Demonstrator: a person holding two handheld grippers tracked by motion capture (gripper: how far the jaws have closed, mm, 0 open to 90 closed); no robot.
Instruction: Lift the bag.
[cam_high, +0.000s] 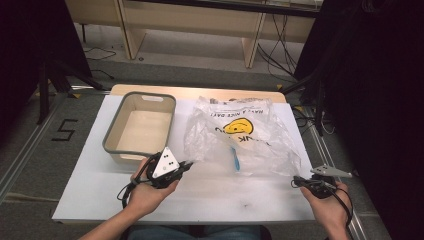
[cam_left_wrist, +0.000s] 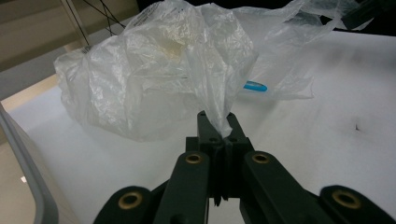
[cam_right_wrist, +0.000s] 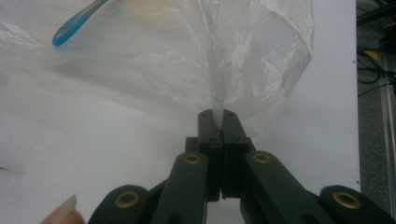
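Crumpled clear plastic bag with a yellow smiley print (cam_high: 240, 134) lying on the white table (cam_high: 210, 195), right of the grey plastic tub (cam_high: 140, 126); left claw (cam_left_wrist: 218, 122) clamped shut on its near-left corner; right claw (cam_right_wrist: 217, 116) clamped shut on its near-right corner; the bag stretches between them, a blue-handled toothbrush (cam_high: 235, 159) inside, nearer the left claw.

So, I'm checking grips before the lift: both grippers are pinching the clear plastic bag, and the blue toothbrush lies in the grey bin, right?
Not quite. The left gripper and right gripper are both shut on the plastic bag, but the blue toothbrush is inside the bag, not in the grey bin. The high view shows it.
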